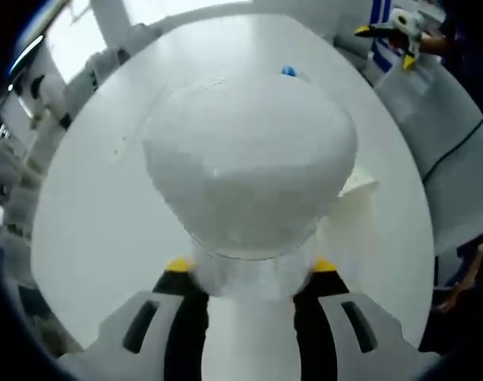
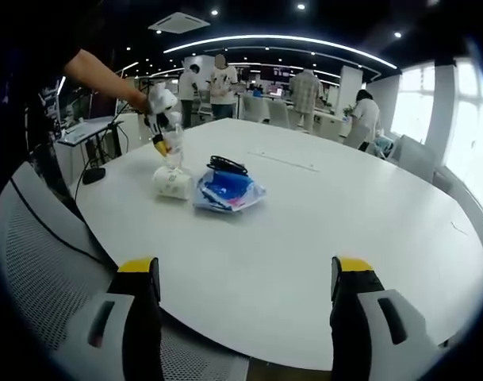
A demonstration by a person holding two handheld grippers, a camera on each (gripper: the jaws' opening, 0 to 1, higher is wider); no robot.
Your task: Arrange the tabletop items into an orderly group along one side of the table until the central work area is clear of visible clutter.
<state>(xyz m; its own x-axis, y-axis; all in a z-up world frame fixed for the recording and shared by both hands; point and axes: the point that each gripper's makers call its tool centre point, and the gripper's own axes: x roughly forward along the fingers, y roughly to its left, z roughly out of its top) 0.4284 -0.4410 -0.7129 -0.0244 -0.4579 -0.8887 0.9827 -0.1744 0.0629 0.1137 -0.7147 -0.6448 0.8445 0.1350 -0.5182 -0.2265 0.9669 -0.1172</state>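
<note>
White crumpled plastic bag (image 1: 249,167), clenched in the left gripper (image 1: 249,274), hangs above the white table's (image 2: 320,214) edge; lower it gently beside the blue packet (image 2: 225,190). Right gripper (image 2: 245,278) gapes empty.

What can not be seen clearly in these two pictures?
- Left gripper view: the white plastic-wrapped object held in the left tongs is blurred, so what it is stays unclear. It hides much of the table.
- Right gripper view: the contents of the blue plastic bag are too small to tell.
- Right gripper view: the white roll under the left tongs is too small to identify.
</note>
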